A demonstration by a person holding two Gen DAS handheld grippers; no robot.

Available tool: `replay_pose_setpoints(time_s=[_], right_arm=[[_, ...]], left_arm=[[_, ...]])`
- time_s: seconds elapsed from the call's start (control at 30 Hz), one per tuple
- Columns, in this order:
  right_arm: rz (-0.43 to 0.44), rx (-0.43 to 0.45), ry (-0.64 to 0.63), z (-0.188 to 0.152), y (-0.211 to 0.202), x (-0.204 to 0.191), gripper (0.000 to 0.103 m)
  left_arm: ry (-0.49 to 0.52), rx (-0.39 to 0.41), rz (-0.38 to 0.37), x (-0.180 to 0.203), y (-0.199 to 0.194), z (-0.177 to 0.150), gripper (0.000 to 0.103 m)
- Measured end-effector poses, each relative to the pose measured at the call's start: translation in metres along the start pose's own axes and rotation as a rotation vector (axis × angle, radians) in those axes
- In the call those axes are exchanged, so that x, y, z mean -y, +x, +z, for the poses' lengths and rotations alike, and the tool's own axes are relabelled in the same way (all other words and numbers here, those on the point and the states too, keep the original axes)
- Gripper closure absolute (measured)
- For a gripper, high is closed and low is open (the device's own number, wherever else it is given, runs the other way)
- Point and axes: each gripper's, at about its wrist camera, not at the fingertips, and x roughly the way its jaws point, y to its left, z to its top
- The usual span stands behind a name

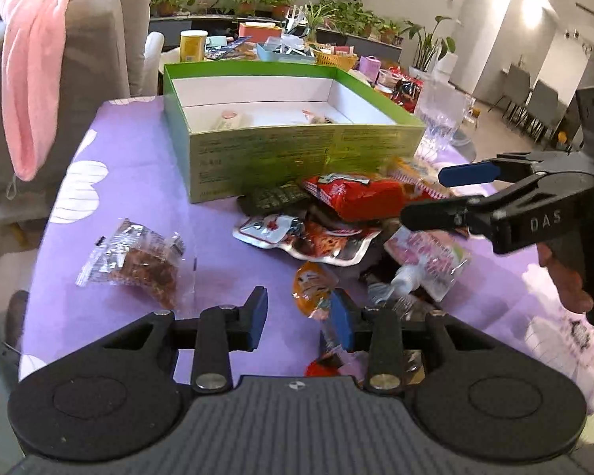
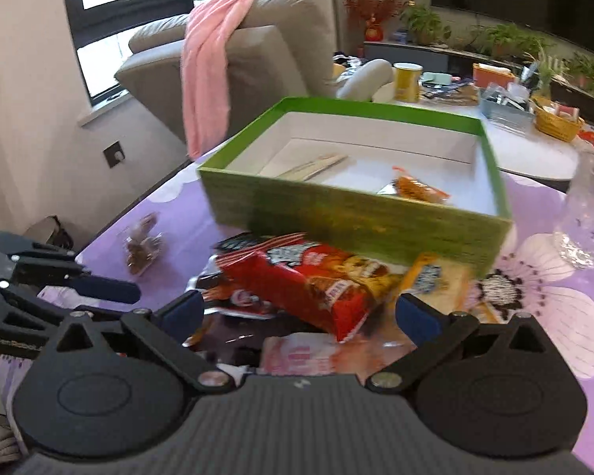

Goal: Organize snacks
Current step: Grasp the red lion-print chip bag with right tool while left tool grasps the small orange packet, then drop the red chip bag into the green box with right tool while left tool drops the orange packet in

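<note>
A green box [image 1: 297, 154] with a white inside stands on the purple table; it also shows in the right wrist view [image 2: 360, 221] and holds a few snack packets [image 2: 415, 190]. A pile of snack packets lies in front of it, topped by a red bag [image 1: 356, 194] [image 2: 320, 281]. A clear packet of brown snacks [image 1: 138, 261] lies apart at the left. My left gripper [image 1: 299, 318] is open and empty, just above the table beside an orange packet [image 1: 313, 285]. My right gripper [image 2: 297, 312] is open around the near end of the red bag, and shows from the side in the left wrist view [image 1: 427, 194].
A clear glass [image 2: 590, 217] stands right of the box. A grey sofa with a pink towel [image 2: 210, 63] is behind the table on the left. A second table behind holds a yellow can [image 1: 193, 45], a basket and other clutter.
</note>
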Motion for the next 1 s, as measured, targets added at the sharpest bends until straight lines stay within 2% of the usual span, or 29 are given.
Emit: replay_pose_setpoints(time_s=[0.07, 0.17, 0.27, 0.37, 0.5, 0.67, 0.77, 1.0], right_arm=[[0.022, 0.014, -0.011, 0.005, 0.001, 0.006, 0.036], [0.063, 0.014, -0.110, 0.021, 0.016, 0.004, 0.036], [0.105, -0.083, -0.242, 0.034, 0.044, 0.001, 0.036], [0.093, -0.147, -0.306, 0.041, 0.069, 0.004, 0.036], [0.180, -0.225, -0.232, 0.044, 0.092, 0.020, 0.036], [0.251, -0.247, -0.077, 0.039, 0.102, 0.035, 0.036], [0.250, -0.226, -0.103, 0.033, 0.095, 0.030, 0.037], [0.264, -0.174, -0.130, 0.022, 0.063, 0.020, 0.037]], left_arm=[[-0.004, -0.013, -0.001, 0.002, 0.007, 0.002, 0.070], [0.006, -0.045, 0.022, 0.007, 0.021, 0.007, 0.070], [0.010, -0.096, 0.012, 0.014, 0.034, 0.010, 0.070], [0.049, -0.113, 0.025, 0.023, 0.041, 0.012, 0.069], [0.053, -0.114, 0.049, 0.027, 0.050, 0.012, 0.069], [0.005, -0.100, 0.034, 0.021, 0.051, 0.014, 0.071], [-0.027, -0.089, 0.006, 0.016, 0.047, 0.012, 0.072], [-0.035, -0.027, 0.009, 0.017, 0.025, 0.007, 0.072]])
